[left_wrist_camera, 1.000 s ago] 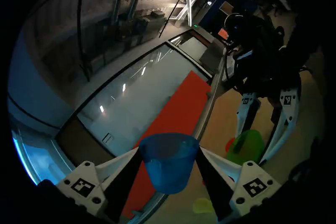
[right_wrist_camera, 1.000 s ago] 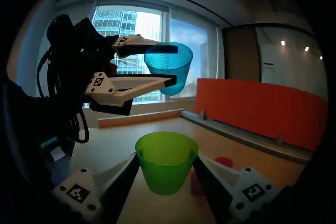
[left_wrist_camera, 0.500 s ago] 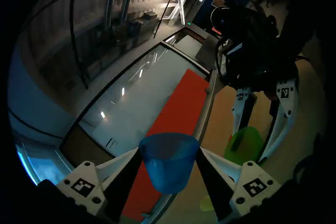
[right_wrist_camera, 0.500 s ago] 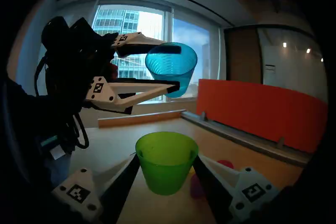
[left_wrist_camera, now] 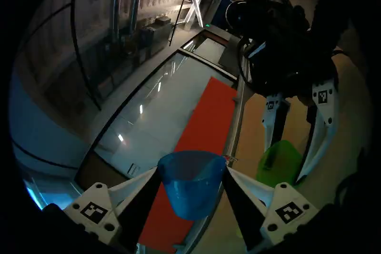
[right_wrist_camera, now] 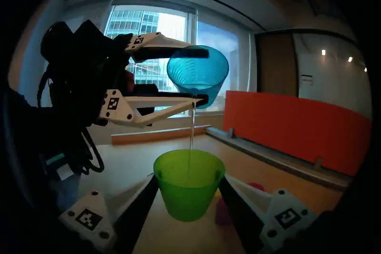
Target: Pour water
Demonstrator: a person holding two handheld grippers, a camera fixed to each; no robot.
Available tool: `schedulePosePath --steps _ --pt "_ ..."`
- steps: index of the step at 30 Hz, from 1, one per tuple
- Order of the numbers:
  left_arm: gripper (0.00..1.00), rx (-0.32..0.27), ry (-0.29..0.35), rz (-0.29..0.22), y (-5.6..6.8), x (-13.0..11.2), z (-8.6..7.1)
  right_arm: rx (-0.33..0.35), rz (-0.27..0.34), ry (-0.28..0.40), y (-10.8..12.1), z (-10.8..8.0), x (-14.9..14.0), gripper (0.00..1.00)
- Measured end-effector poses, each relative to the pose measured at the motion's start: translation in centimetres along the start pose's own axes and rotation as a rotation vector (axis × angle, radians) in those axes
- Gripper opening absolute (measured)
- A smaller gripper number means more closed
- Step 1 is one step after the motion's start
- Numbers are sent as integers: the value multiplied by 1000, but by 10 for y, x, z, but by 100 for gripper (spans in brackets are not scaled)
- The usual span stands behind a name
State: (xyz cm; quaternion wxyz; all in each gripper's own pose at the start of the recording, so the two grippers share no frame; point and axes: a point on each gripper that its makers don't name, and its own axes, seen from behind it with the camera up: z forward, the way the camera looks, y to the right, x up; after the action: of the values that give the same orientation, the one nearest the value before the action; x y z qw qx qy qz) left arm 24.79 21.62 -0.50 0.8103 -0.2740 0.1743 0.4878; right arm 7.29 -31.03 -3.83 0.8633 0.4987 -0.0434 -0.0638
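My left gripper is shut on a translucent blue cup, held tipped over. From the right gripper view that blue cup hangs above, mouth tilted toward me, in the left gripper. A thin stream of water falls from its lower rim into the green cup. My right gripper is shut on that green cup, holding it upright over the wooden table. In the left gripper view the green cup sits between the right gripper's white fingers.
An orange partition with a metal rail at its foot runs along the table's right side. Small pink and purple things lie on the table behind the green cup. Windows stand at the back. A person's dark sleeve and cables are at left.
The blue cup has tipped further toward the green cup, and water now streams out of it. The green cup has stayed still.
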Motion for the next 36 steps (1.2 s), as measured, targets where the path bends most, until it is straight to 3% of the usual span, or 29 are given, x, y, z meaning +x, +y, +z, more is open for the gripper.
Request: schedulePosePath --steps 36 --pt "86 29 6 130 -2 13 -3 -12 -12 5 5 -6 -1 89"
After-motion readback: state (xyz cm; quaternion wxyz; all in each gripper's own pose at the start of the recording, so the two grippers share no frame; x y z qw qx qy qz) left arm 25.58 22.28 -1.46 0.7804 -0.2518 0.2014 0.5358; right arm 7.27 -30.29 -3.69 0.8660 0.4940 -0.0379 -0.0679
